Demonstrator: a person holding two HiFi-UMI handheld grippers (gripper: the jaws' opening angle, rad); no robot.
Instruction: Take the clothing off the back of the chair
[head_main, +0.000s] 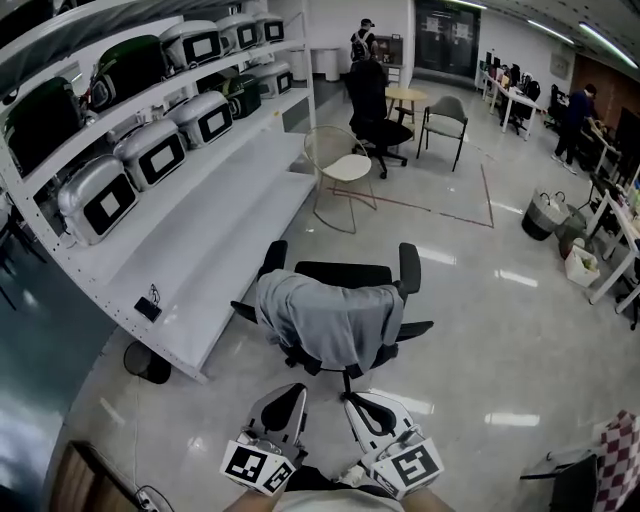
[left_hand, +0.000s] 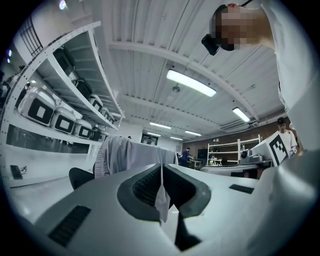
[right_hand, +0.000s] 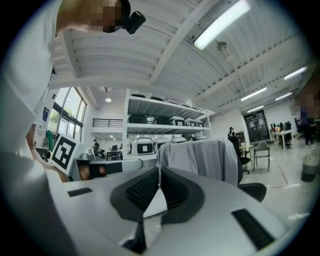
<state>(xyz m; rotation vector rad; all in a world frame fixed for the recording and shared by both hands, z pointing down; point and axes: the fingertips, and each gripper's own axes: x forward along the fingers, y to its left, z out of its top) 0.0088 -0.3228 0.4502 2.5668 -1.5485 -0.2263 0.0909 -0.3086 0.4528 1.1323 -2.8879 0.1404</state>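
A grey garment (head_main: 330, 318) hangs over the back of a black office chair (head_main: 343, 275) on castors, in the middle of the head view. Both grippers sit side by side just short of it, pointing level at the chair back. My left gripper (head_main: 297, 392) has its jaws shut with nothing between them. My right gripper (head_main: 352, 402) looks the same, jaws together and empty. The garment (left_hand: 131, 155) shows straight ahead in the left gripper view. In the right gripper view the garment (right_hand: 200, 159) fills the space beyond the jaw tips.
A long white shelf unit (head_main: 170, 200) with several grey cases runs along the left. A wire-frame chair (head_main: 338, 165) stands behind the office chair. Farther back are a round table (head_main: 405, 97), more chairs and people at desks on the right. A person's torso shows behind both grippers.
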